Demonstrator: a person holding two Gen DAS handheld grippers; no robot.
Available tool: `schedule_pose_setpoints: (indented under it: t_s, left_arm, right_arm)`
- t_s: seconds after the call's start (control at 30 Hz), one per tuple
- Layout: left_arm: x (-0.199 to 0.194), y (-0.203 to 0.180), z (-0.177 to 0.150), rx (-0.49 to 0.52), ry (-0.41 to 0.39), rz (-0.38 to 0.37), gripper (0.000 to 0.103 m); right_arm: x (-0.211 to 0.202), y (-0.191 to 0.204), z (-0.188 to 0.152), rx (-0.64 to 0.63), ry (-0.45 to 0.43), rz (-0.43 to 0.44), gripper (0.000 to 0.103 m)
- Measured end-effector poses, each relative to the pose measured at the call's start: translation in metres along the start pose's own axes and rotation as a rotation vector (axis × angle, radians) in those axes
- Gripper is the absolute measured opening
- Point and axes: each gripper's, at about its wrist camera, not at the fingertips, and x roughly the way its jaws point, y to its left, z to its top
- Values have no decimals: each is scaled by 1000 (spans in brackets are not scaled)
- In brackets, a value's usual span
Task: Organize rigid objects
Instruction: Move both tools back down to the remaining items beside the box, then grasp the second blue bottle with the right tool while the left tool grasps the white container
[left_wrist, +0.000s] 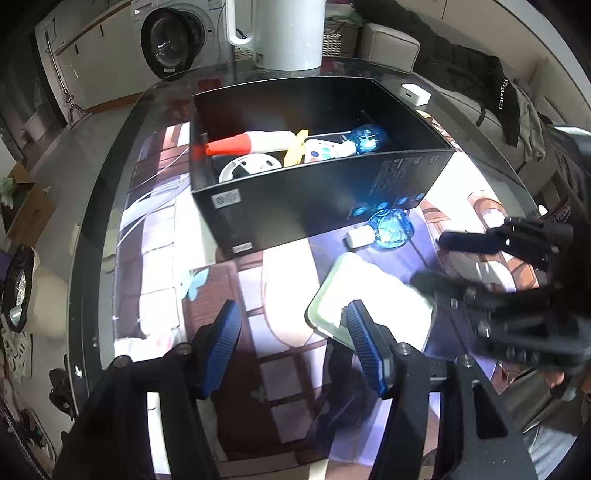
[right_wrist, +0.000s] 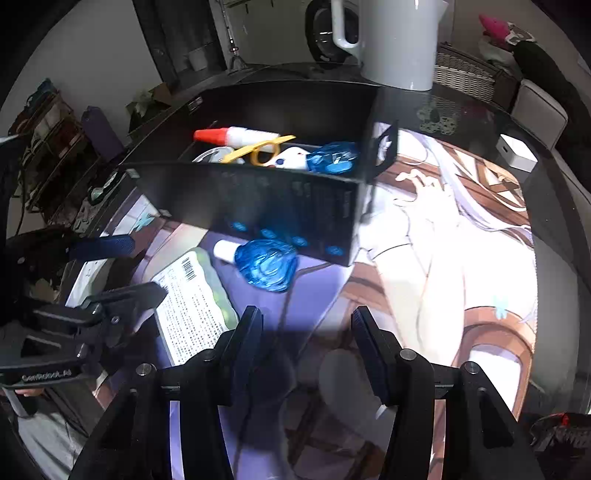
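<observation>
A black open box (left_wrist: 325, 184) (right_wrist: 280, 199) stands on the picture mat and holds a red-capped white bottle (left_wrist: 251, 142) (right_wrist: 232, 136), a yellow piece (right_wrist: 264, 150), a white round part (left_wrist: 247, 166) and a blue bottle (left_wrist: 367, 138) (right_wrist: 332, 157). A second blue bottle with a white cap (left_wrist: 388, 229) (right_wrist: 266, 264) lies on the mat in front of the box. A flat white pack with a green rim (left_wrist: 369, 299) (right_wrist: 195, 306) lies beside it. My left gripper (left_wrist: 291, 339) (right_wrist: 136, 266) is open, its right finger by the pack. My right gripper (right_wrist: 306, 339) (left_wrist: 439, 258) is open and empty, near the blue bottle.
A white kettle (left_wrist: 284, 33) (right_wrist: 391, 44) stands behind the box. A small white charger block (left_wrist: 415, 94) (right_wrist: 515, 153) sits at the table's far right. The round glass table edge (left_wrist: 92, 221) curves on the left. A washing machine (left_wrist: 173, 40) stands beyond.
</observation>
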Motion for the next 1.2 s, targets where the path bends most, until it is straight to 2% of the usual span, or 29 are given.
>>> schedule_pose_setpoints:
  t_s: [0.13,0.23,0.33,0.4,0.43,0.5,0.57,0.6,0.63,0.67,0.77,0.9,0.97,1.0,1.07,1.2]
  left_arm:
    - [-4,11,-3,-18,-15,29,60]
    - [-8,12,-3,-39,-3,-43,60]
    - [-9,-1,-4,-8,15,-83,62]
    - [-4,-10,-4,17,25,-70,67]
    - [1,-15,-5,29,38,-50,75]
    - [7,-19,-3,31,36,-47,76]
    - [12,-24,-2,49,53,-41,73]
    - [16,-26,-2,61,65,-38,61]
    - [17,-28,-2,74,61,-16,56]
    - [17,-29,-1,82,56,-4,56]
    - [16,-20,2,51,59,-32,55]
    - [16,-6,4,24,57,5,56]
    - [17,-1,5,9,58,5,56]
    - [17,2,6,-1,58,3,56]
    - [18,7,7,-22,59,-2,56]
    - [18,8,8,-36,62,-3,56]
  right_arm:
    - [-1,31,-9,-51,15,72,53]
    - [-5,43,-7,-73,7,107,53]
    - [-16,31,3,-40,-51,67,54]
    - [-21,15,11,5,-86,39,54]
    - [-21,9,13,22,-89,34,54]
    - [-17,-1,16,50,-81,38,54]
    - [-12,-6,19,78,-74,57,54]
    - [-10,-7,21,86,-72,64,54]
    - [-7,-5,23,83,-70,68,54]
    - [-5,-2,24,74,-68,62,54]
    - [3,7,29,60,-74,39,54]
    - [23,12,36,78,-46,48,55]
    - [25,18,38,45,-52,14,54]
    - [26,21,38,30,-49,5,53]
    - [24,24,36,11,-40,5,40]
    - [17,28,23,-20,-5,28,38]
